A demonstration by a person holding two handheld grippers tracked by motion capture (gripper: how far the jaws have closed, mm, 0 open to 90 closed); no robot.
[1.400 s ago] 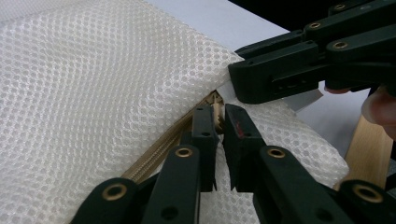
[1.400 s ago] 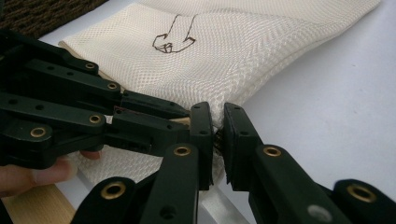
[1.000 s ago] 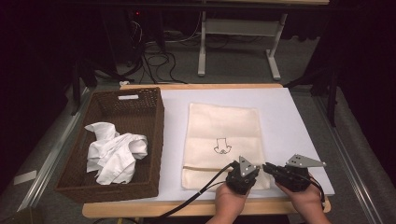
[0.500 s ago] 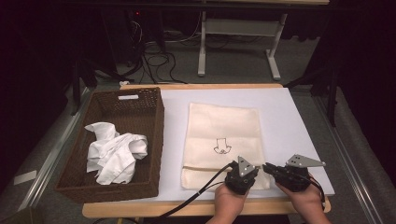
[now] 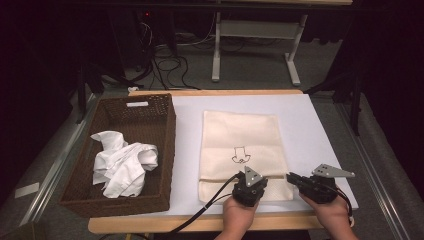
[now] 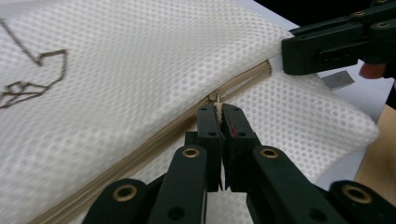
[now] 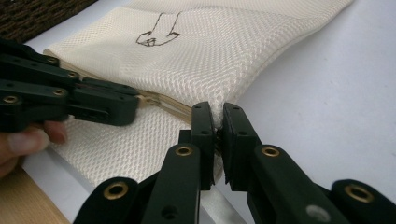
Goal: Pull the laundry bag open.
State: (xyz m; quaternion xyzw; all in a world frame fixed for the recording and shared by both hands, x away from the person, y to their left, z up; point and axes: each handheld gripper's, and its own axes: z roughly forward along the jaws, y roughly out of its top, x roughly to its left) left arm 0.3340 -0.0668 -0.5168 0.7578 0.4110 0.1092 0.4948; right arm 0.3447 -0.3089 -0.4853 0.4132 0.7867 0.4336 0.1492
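A cream mesh bag [image 5: 241, 150] with a small drawn mark lies flat on the white table mat [image 5: 310, 125]. A tan zipper [image 6: 154, 142] runs across its near end. My left gripper [image 6: 220, 108] is shut on the zipper pull [image 6: 217, 99], seen from above near the bag's front edge as the left gripper [image 5: 250, 186]. My right gripper [image 7: 217, 116] is shut on the bag's edge [image 7: 219, 105] at the zipper's end, at the bag's near right corner, where the right gripper [image 5: 295, 179] sits in the high view. A hand holds each gripper.
A dark wicker basket [image 5: 80, 192] stands at the left with crumpled white cloth [image 5: 122, 165] inside. The table's wooden front edge [image 5: 200, 222] runs just below the hands. White mat lies bare to the right of the bag and behind it.
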